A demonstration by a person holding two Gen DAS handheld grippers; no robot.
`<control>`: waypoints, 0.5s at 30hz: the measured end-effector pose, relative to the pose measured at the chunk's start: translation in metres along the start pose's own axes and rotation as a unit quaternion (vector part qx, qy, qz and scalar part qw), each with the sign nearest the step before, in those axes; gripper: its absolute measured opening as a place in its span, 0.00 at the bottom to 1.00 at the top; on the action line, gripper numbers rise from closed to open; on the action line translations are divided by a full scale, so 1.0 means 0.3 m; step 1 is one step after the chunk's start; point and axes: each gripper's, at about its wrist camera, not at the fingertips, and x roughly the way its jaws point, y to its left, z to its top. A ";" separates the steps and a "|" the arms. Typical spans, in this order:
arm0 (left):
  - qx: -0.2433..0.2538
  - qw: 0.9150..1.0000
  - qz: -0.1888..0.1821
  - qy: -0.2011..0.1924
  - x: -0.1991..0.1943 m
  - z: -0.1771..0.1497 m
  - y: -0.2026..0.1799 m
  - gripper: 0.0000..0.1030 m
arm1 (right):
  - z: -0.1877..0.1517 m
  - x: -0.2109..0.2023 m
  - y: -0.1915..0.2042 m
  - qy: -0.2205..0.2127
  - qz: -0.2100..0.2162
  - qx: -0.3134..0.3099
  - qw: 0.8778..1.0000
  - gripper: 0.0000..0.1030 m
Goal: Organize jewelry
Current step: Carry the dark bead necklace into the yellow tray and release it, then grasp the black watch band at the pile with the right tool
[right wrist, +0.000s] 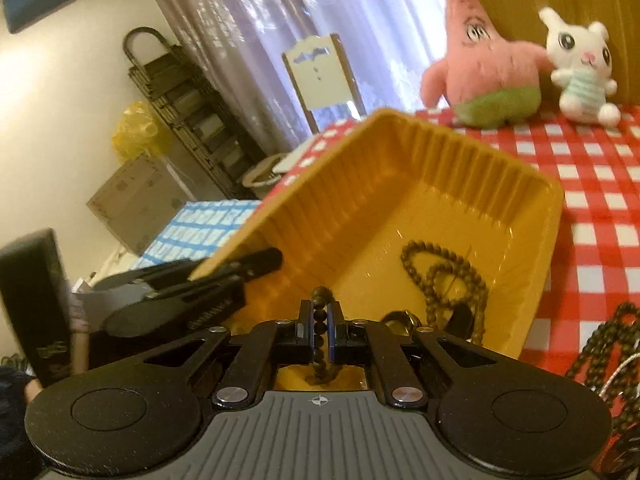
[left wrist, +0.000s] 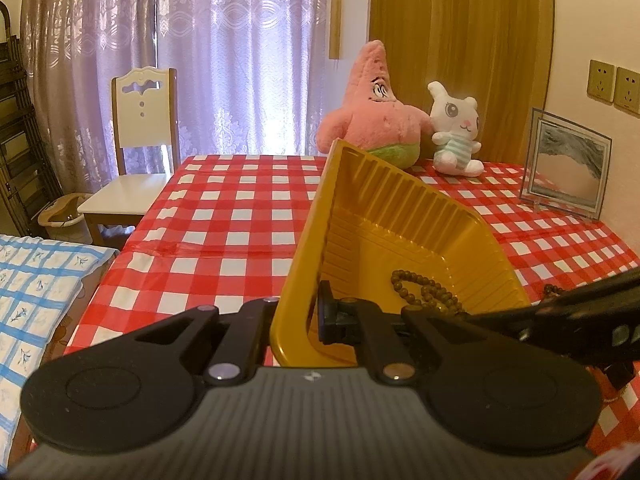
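On my left, fingers [left wrist: 298, 316] pinch the yellow tray's [left wrist: 304, 240] rim, tilting it above the worktop [left wrist: 224, 220]. One bead string [left wrist: 424, 292] lies inside already — my right fingers [right wrist: 319, 332] are closed on a second [right wrist: 319, 322] over the tray; more beads [right wrist: 604, 352] wait further right. I read no writing.

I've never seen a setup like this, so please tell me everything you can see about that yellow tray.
The yellow tray is a shallow rectangular dish of thin glossy plastic, with ribbed walls and a flat rim. It is tilted, its left side raised above the red checked tablecloth. The left gripper is clamped on its near-left wall, one finger inside, one outside. Brown bead strings lie coiled on its floor. The right gripper, at the near edge, pinches another bead strand.
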 end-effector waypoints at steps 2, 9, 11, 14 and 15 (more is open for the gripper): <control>0.000 1.000 0.000 -0.001 0.000 0.000 -0.001 0.06 | 0.001 0.008 -0.005 0.000 -0.007 0.006 1.000 0.06; -0.001 1.000 0.000 0.000 -0.002 -0.001 0.001 0.06 | 0.008 -0.042 -0.003 -0.029 -0.016 0.009 0.999 0.55; -0.002 1.000 0.000 -0.001 -0.004 -0.002 0.002 0.06 | 0.011 -0.080 -0.011 -0.034 -0.022 0.008 0.999 0.55; -0.003 1.000 0.001 -0.002 -0.004 -0.002 0.004 0.06 | -0.007 -0.159 -0.037 -0.041 -0.044 0.003 0.998 0.55; -0.005 1.000 0.001 -0.002 -0.004 -0.002 0.005 0.06 | -0.021 -0.191 -0.053 -0.041 -0.054 0.003 0.998 0.55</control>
